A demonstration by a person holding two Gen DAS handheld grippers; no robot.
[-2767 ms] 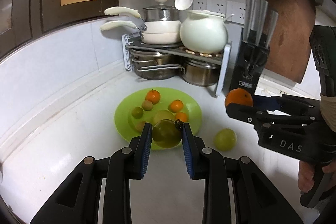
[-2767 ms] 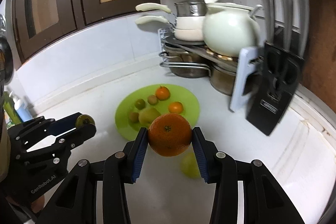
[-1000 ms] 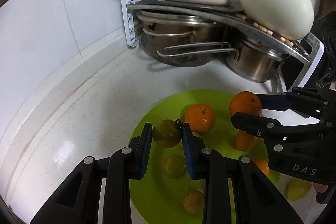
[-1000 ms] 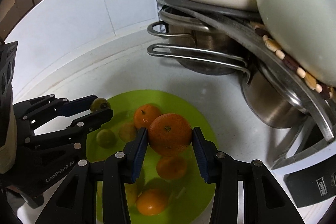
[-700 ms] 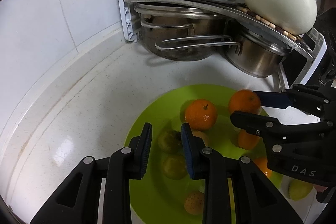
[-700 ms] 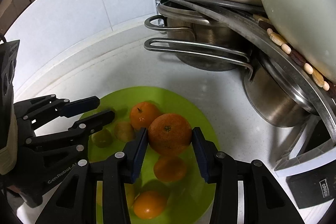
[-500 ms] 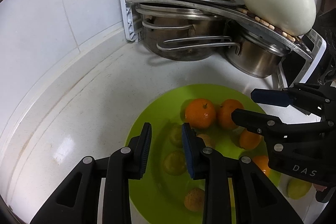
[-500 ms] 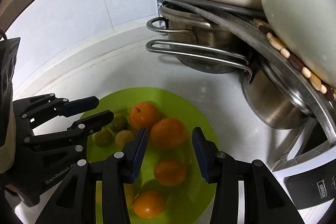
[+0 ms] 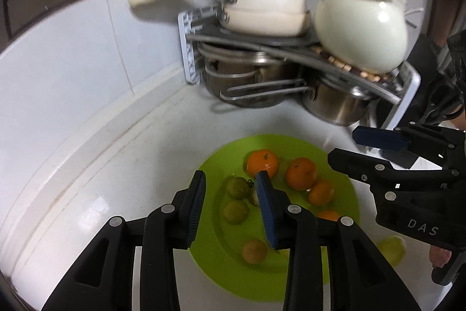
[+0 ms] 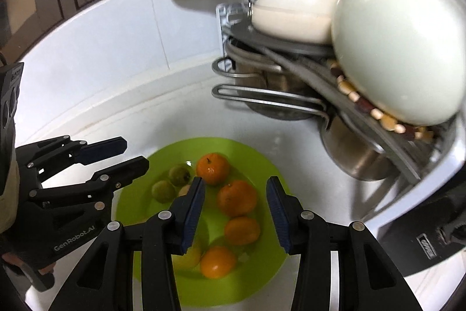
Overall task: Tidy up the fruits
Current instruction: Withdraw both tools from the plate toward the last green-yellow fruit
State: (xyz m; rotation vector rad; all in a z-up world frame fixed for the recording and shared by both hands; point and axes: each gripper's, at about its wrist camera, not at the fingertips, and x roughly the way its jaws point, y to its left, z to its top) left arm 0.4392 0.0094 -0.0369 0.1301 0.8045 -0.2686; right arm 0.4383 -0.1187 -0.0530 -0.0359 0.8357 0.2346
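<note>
Above a green plate (image 9: 221,261) on a white kitchen counter (image 9: 96,165), the left gripper (image 9: 231,188) and right gripper (image 10: 234,194) hang empty, jaws spread, the left's just widened. Four oranges (image 10: 237,198) and several small green fruits (image 9: 236,187) rest on the plate; one yellow-green fruit (image 9: 391,248) lies beside it.

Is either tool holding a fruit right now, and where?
Neither. The left tool and right tool are both open and empty above the green plate.

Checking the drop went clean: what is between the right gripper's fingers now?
Nothing held: right gripper stands open above the plate; only plated oranges show through, right wrist view.
</note>
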